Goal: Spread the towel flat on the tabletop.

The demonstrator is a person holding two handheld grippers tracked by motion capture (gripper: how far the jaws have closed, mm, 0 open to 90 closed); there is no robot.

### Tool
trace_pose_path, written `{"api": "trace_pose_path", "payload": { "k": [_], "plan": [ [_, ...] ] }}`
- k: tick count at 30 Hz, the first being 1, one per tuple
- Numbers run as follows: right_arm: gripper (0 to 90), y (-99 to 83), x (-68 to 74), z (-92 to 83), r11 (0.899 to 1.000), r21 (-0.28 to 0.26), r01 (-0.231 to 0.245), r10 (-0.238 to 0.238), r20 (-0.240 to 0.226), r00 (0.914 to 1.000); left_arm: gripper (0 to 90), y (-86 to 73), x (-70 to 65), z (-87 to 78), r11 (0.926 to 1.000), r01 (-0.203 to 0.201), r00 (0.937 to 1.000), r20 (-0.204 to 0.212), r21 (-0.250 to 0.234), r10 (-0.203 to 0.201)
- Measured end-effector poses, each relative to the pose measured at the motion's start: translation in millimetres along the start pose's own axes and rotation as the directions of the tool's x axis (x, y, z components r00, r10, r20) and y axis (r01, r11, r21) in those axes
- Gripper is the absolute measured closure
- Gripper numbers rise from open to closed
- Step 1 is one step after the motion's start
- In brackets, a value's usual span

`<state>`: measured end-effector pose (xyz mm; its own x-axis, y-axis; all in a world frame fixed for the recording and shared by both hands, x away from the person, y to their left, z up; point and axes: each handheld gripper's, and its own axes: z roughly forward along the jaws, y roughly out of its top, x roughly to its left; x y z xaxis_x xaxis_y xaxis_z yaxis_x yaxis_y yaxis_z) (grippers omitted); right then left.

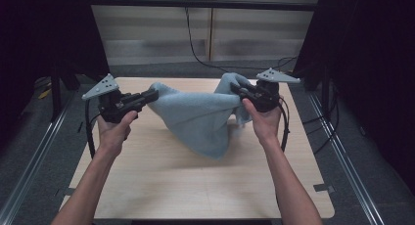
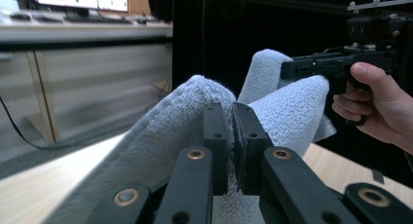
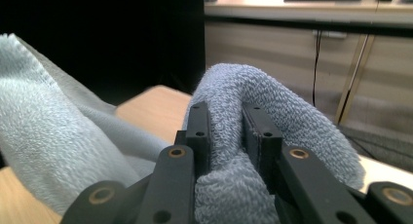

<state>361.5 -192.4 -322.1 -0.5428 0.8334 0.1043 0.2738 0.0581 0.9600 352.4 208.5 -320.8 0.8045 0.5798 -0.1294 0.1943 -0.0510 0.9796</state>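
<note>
A light blue towel (image 1: 198, 115) hangs above the wooden table (image 1: 161, 181), stretched between both grippers, its lower fold drooping to the tabletop. My left gripper (image 1: 152, 94) is shut on one corner of the towel (image 2: 160, 131) at the left. My right gripper (image 1: 236, 89) is shut on the opposite corner at the right, where a thick fold of towel (image 3: 229, 136) bulges between its jaws. In the left gripper view the right gripper (image 2: 297, 68) pinches its corner farther off, with a hand behind it.
Black cables (image 1: 195, 49) run across the floor behind the table. Metal rails (image 1: 342, 156) flank the table on both sides. Dark curtains stand at the left and right. A desk with a monitor (image 2: 83, 0) is in the background.
</note>
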Motion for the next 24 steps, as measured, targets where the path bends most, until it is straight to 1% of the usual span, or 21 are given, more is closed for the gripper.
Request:
{"api": "trace_pose_path", "payload": {
  "k": [1, 3, 4, 5, 6, 7, 9, 11, 13, 14, 15, 16, 17, 19, 20, 21, 22, 23, 24],
  "plan": [
    [74.8, 0.9, 0.0, -2.6, 1.000, -0.007, 0.002, -0.002, 0.000, 1.0000, 85.7, -3.6, -3.4, -2.4, 0.9999, -0.014, 0.9999, -0.002, 0.008, 0.014],
    [74.8, -4.2, 0.9, -9.0, 1.000, -0.001, 0.008, -0.008, -0.002, 1.0000, 85.5, -13.8, -7.3, -5.2, 0.9994, -0.017, 0.9998, 0.012, 0.029, 0.016],
    [74.8, -8.5, 1.3, -11.0, 1.000, 0.007, 0.011, -0.011, -0.005, 0.9999, 85.5, -21.9, -8.8, -6.5, 0.9992, -0.006, 0.9998, 0.022, 0.040, 0.005],
    [74.8, -15.7, 2.4, -13.5, 1.000, 0.021, 0.011, -0.011, -0.008, 0.9999, 85.5, -33.7, -11.0, -7.8, 0.9983, 0.005, 0.9993, 0.038, 0.059, -0.008],
    [74.8, -26.5, 4.5, -17.0, 0.999, 0.050, 0.014, -0.014, -0.013, 0.9998, 85.4, -44.5, -14.0, -9.5, 0.9965, 0.016, 0.9990, 0.039, 0.082, -0.019],
    [74.8, -35.9, 6.4, -20.2, 0.997, 0.070, 0.017, -0.016, -0.020, 0.9997, 85.3, -55.7, -17.0, -10.9, 0.9946, 0.022, 0.9980, 0.057, 0.101, -0.028],
    [74.8, -57.6, 10.1, -28.2, 0.994, 0.105, 0.004, 0.000, -0.041, 0.9992, 85.0, -77.0, -23.5, -15.0, 0.9881, 0.036, 0.9949, 0.088, 0.149, -0.050],
    [74.6, -80.4, 15.1, -35.0, 0.987, 0.160, 0.008, -0.001, -0.044, 0.9990, 84.3, -95.4, -31.5, -18.2, 0.9804, 0.040, 0.9923, 0.108, 0.193, -0.062],
    [74.4, -99.9, 20.2, -40.6, 0.979, 0.203, 0.005, 0.006, -0.052, 0.9986, 80.9, -109.4, -36.3, -21.4, 0.9731, 0.048, 0.9900, 0.119, 0.225, -0.076],
    [74.0, -112.1, 24.0, -45.2, 0.971, 0.238, 0.013, 0.000, -0.053, 0.9986, 78.3, -112.6, -37.8, -22.1, 0.9682, 0.045, 0.9913, 0.109, 0.246, -0.074],
    [73.6, -120.9, 26.6, -49.3, 0.966, 0.258, 0.018, -0.005, -0.051, 0.9987, 74.9, -113.2, -38.2, -22.0, 0.9662, 0.029, 0.9927, 0.106, 0.256, -0.058],
    [72.9, -126.8, 27.6, -52.1, 0.963, 0.270, 0.023, -0.009, -0.052, 0.9986, 74.6, -112.0, -37.0, -23.3, 0.9674, 0.012, 0.9936, 0.105, 0.253, -0.040],
    [72.0, -135.4, 28.5, -57.2, 0.957, 0.290, 0.023, -0.009, -0.048, 0.9988, 72.5, -109.6, -34.4, -24.7, 0.9721, 0.025, 0.9932, 0.105, 0.233, -0.051],
    [71.2, -146.3, 27.9, -64.4, 0.952, 0.304, 0.011, 0.004, -0.047, 0.9989, 68.9, -103.6, -29.6, -26.4, 0.9781, 0.051, 0.9930, 0.095, 0.202, -0.071],
    [70.6, -154.3, 27.9, -68.8, 0.948, 0.318, 0.008, 0.008, -0.050, 0.9987, 66.9, -101.1, -27.4, -25.7, 0.9793, 0.050, 0.9934, 0.091, 0.196, -0.069],
    [69.7, -160.6, 29.0, -72.1, 0.941, 0.337, 0.003, 0.015, -0.051, 0.9986, 63.7, -99.7, -25.0, -23.3, 0.9789, 0.055, 0.9937, 0.084, 0.197, -0.073],
    [68.9, -166.2, 30.4, -75.2, 0.936, 0.351, 0.004, 0.019, -0.062, 0.9979, 60.0, -99.2, -21.8, -20.0, 0.9773, 0.056, 0.9952, 0.067, 0.204, -0.071],
    [67.2, -170.3, 31.5, -78.3, 0.932, 0.361, 0.006, 0.021, -0.071, 0.9972, 58.6, -100.6, -18.2, -15.3, 0.9757, 0.068, 0.9951, 0.055, 0.208, -0.081],
    [64.6, -172.4, 31.8, -81.4, 0.932, 0.362, 0.012, 0.019, -0.081, 0.9966, 57.7, -102.8, -13.6, -9.7, 0.9710, 0.088, 0.9935, 0.051, 0.222, -0.102]
  ]
}}
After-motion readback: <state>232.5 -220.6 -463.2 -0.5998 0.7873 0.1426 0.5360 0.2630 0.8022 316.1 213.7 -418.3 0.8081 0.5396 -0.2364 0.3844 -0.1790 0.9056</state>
